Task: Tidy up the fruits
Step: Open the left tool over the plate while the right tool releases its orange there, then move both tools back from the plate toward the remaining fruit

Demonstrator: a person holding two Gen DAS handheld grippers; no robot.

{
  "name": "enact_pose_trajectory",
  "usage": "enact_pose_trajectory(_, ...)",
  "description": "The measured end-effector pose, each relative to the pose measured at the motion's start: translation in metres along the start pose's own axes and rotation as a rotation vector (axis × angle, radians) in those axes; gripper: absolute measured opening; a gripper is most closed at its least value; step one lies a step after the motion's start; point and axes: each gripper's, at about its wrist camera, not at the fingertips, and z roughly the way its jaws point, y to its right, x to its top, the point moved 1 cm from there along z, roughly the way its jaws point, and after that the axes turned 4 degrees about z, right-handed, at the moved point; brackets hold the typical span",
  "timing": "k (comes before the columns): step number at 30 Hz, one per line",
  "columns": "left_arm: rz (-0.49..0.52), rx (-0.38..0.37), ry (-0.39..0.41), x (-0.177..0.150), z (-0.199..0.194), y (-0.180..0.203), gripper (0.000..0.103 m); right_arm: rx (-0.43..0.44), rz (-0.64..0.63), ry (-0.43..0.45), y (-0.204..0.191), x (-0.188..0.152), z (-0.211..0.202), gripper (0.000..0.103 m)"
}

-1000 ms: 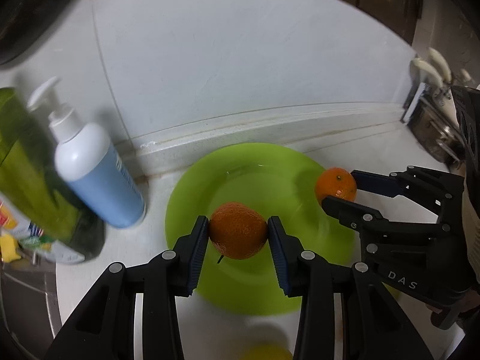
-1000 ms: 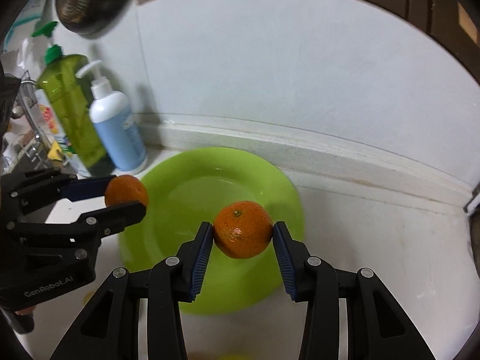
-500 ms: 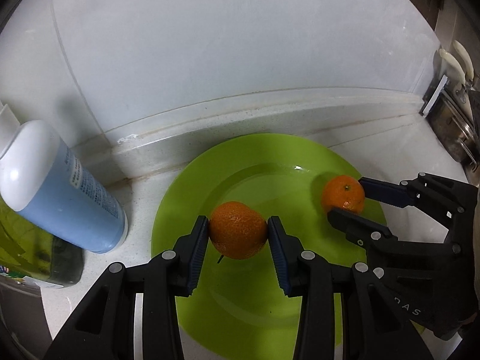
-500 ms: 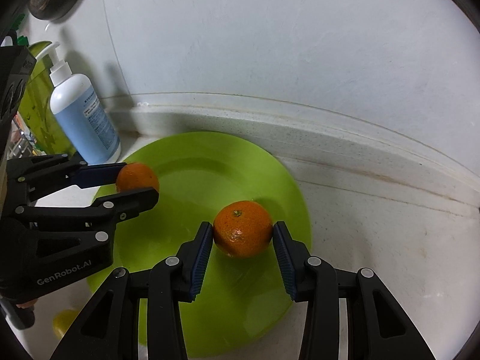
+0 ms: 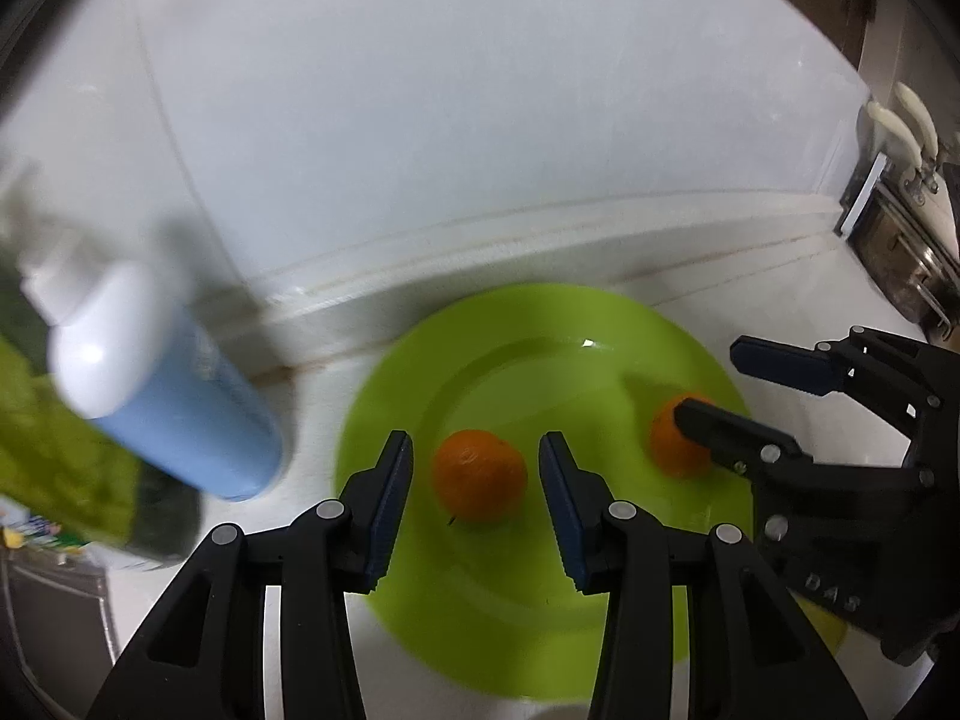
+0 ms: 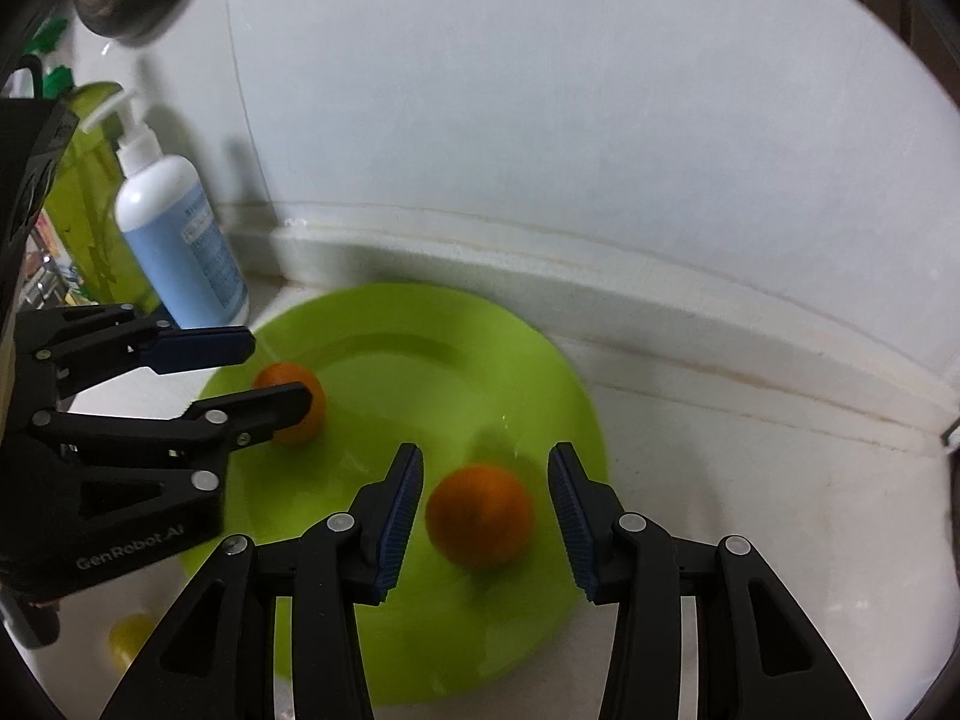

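Two oranges lie on a lime-green plate [image 5: 600, 324] on the white counter. The left orange [image 5: 479, 476] sits between the spread fingers of my left gripper [image 5: 476, 501], which is open and not touching it. The right orange [image 6: 479, 515] sits between the spread fingers of my right gripper [image 6: 486, 516], also open. In the left wrist view the right gripper [image 5: 720, 387] partly hides the right orange [image 5: 675, 444]. In the right wrist view the left gripper [image 6: 276, 369] stands over the left orange [image 6: 294, 399] and the plate [image 6: 528, 348].
A white and blue pump bottle [image 6: 177, 240] and a green bottle [image 6: 90, 198] stand left of the plate by the wall; the pump bottle also shows in the left wrist view [image 5: 162, 402]. A yellow fruit [image 6: 129, 645] lies on the counter in front. Metal fittings [image 5: 900, 228] are at the right.
Both grippers have opened and let go of their oranges, which now rest on the plate. Both grippers have pulled back and up a little.
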Motion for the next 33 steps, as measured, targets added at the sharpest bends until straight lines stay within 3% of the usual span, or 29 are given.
enact_pose_trajectory(4, -0.008, 0.027, 0.056, -0.009, -0.037, 0.000, 0.053, -0.004, 0.021, 0.034, 0.001, 0.001, -0.026, 0.045)
enact_pose_trajectory(6, -0.021, 0.023, 0.075, -0.015, -0.053, 0.005, 0.053, -0.001, 0.038, 0.068, 0.000, -0.002, -0.044, 0.052)
enact_pose_trajectory(20, -0.028, 0.059, 0.200, -0.071, -0.159, 0.022, 0.063, -0.001, 0.048, 0.228, -0.025, -0.046, -0.146, 0.071)
enact_pose_trajectory(26, -0.004, 0.067, 0.239, -0.091, -0.187, 0.037, 0.065, -0.017, 0.064, 0.251, -0.030, -0.063, -0.174, 0.071)
enact_pose_trajectory(33, 0.029, 0.045, 0.233, -0.126, -0.208, 0.056, 0.067, -0.058, 0.073, 0.248, -0.036, -0.101, -0.203, 0.071)
